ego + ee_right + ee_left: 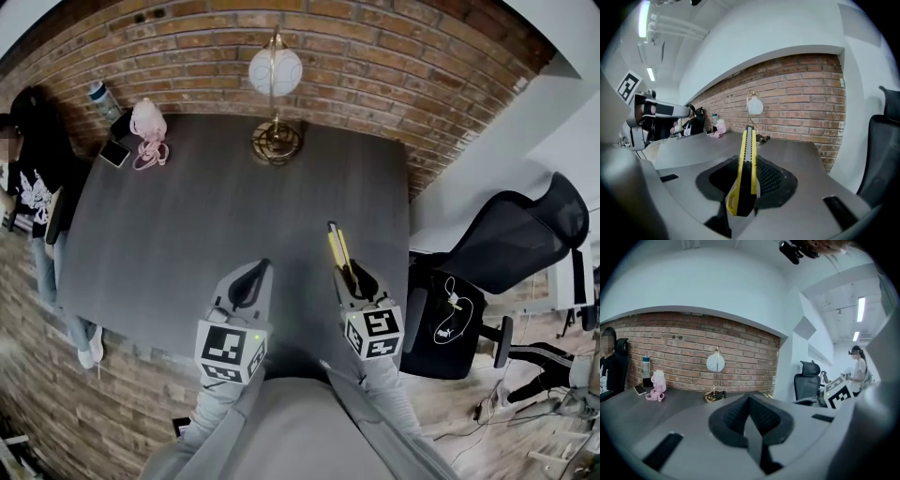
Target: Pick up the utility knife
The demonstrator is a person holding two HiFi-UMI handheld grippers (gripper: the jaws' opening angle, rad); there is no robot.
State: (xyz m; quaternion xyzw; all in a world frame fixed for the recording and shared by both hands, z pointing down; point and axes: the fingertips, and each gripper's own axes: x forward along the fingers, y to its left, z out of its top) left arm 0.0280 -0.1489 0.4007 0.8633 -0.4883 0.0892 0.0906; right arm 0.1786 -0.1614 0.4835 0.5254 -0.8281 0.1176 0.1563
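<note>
The utility knife point(337, 247) is yellow and black, and my right gripper point(353, 278) is shut on its handle. The knife sticks out forward past the jaws, above the near right part of the dark grey table point(187, 225). In the right gripper view the knife point(748, 159) stands on edge between the black pads of the right gripper point(749, 183), tip toward the brick wall. My left gripper point(247, 284) hovers beside it at the table's near edge. In its own view the left gripper point(751, 417) has its pads together with nothing in them.
A globe lamp point(275, 73) on a brass base stands at the table's far edge. A pink item point(147, 127), a phone point(114, 153) and a bottle point(103, 97) lie at the far left corner. A person point(33, 178) sits left. A black office chair point(506, 253) stands right.
</note>
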